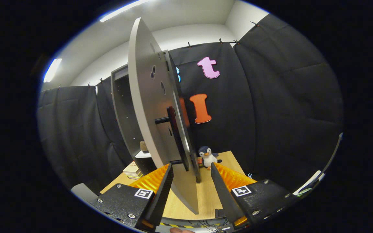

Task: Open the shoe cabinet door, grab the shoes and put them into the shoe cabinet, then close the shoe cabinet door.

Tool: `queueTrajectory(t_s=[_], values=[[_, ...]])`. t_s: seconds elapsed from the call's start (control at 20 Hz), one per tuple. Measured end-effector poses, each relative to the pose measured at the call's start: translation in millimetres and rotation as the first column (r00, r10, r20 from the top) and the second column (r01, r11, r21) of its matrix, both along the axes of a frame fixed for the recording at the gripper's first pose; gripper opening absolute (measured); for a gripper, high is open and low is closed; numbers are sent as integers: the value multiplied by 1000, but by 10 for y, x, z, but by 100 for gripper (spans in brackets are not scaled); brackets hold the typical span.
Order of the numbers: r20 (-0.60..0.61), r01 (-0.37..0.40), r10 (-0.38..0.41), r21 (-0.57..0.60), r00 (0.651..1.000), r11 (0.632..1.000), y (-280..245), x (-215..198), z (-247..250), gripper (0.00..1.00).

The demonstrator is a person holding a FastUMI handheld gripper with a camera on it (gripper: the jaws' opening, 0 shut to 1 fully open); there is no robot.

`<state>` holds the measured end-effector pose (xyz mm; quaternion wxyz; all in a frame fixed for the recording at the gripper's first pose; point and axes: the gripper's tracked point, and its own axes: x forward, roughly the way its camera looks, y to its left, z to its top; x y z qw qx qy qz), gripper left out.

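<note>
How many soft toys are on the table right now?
1. A penguin toy sits on the table beyond the open claw, just right of the open cabinet door. The door may hide others.

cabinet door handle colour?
Black, a bar handle on the grey cabinet door, seen in the gripper view. The gripper is open.

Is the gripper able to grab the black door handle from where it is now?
Probably yes. The gripper is open, its fingers either side of the swung-out cabinet door, and the handle sits just beyond them with nothing between.
</note>
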<state>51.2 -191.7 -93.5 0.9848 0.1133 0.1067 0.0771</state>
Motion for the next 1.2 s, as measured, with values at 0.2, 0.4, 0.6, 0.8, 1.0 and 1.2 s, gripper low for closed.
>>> queueTrajectory(t_s=[0.2, 0.4, 0.6, 0.8, 1.0, 1.2], values=[[23, -24, 24, 0, 999, 1000, 38, 211, 80, 74], [59, -39, 41, -31, 997, 999, 140, 376, 226, 74], [48, -64, 65, -25, 997, 998, 315, 382, 224, 74], [38, -77, 78, -10, 996, 997, 558, 344, 229, 74], [20, -88, 89, -36, 996, 995, 880, 324, 229, 74], [-1, -91, 92, -69, 996, 993, 1289, 358, 256, 74]])
